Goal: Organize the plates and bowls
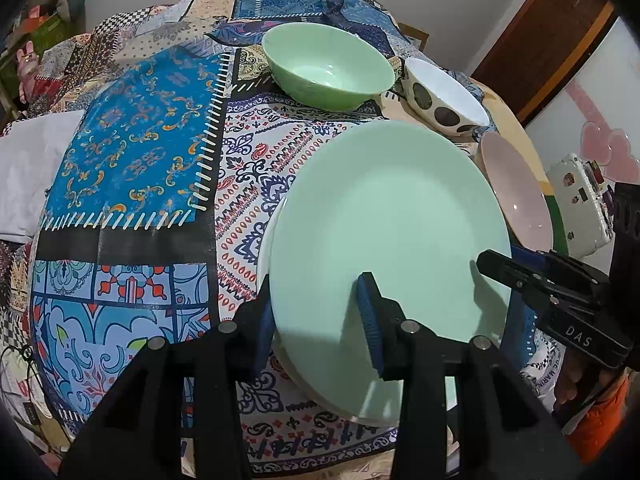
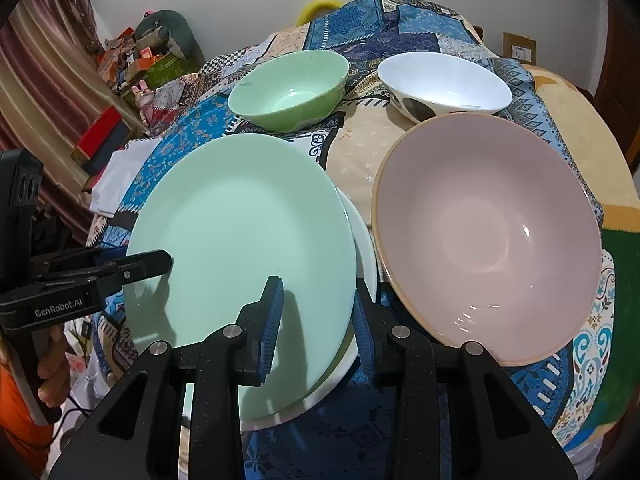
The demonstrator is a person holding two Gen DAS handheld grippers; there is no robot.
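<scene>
Right at the front, the left gripper (image 1: 318, 320) has its blue-padded fingers straddling the near-left rim of the green plate (image 1: 392, 220), one finger under the edge and one over the plate's face, the gap narrow; the pads look closed on the rim, though contact under the plate is hidden. On the other side the right gripper (image 2: 318, 324) does the same job at the plate's right rim, its fingers set narrow with the green plate (image 2: 240, 240) and the edge of the white plate (image 2: 366, 248) below it between them. The green plate sits stacked on that white plate, slightly offset, so a sliver of white shows along the left edge in the left view (image 1: 266, 248). Both rest on the patterned tablecloth (image 1: 140, 152). A hand (image 2: 52, 364) with an orange sleeve grips the left tool's handle. Just beside the stack, to its right, stands the pink bowl (image 2: 488, 240), upright, close to the white plate's rim; whether they touch I cannot tell. Further back, the green bowl (image 2: 288, 88) stands upright beyond the plates, and the white spotted bowl (image 2: 444, 84) sits beside it to the right, behind the pink one. Beyond the table, a cluttered shelf (image 2: 140, 64) runs along the left wall by the curtain (image 2: 36, 92).
</scene>
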